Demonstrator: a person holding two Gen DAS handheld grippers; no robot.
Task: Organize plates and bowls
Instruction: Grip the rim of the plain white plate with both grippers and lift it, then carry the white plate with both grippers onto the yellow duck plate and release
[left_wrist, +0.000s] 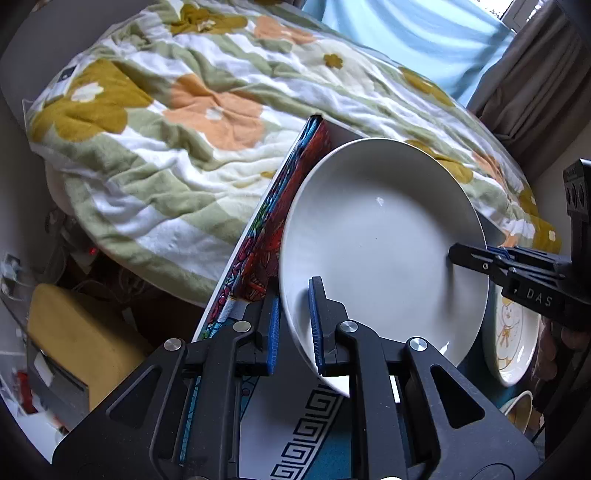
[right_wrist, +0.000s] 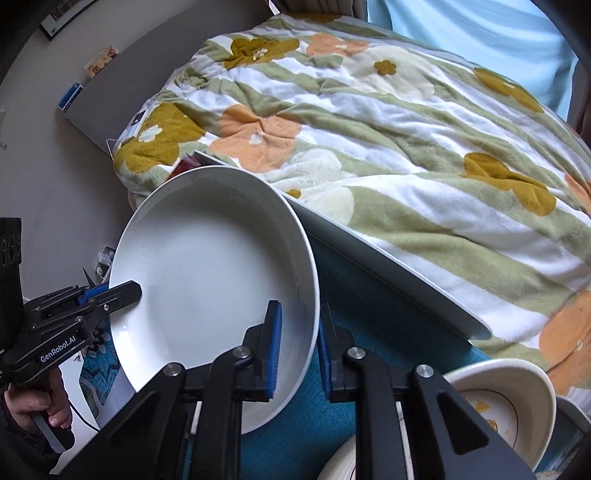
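Observation:
A large plain white plate (left_wrist: 384, 243) is held tilted above the table by both grippers; it also shows in the right wrist view (right_wrist: 207, 273). My left gripper (left_wrist: 293, 325) is shut on its near left rim. My right gripper (right_wrist: 299, 343) is shut on the opposite rim and shows in the left wrist view (left_wrist: 469, 254). A cream plate with a cartoon print (left_wrist: 513, 332) and a small bowl (left_wrist: 521, 410) sit to the right. The cream bowl (right_wrist: 506, 402) shows at lower right in the right wrist view.
A patterned board (left_wrist: 258, 258) with a teal mat (right_wrist: 354, 295) lies under the plate, next to a bed with a floral blanket (left_wrist: 207, 122). A yellow box (left_wrist: 74, 332) and clutter sit on the floor at left.

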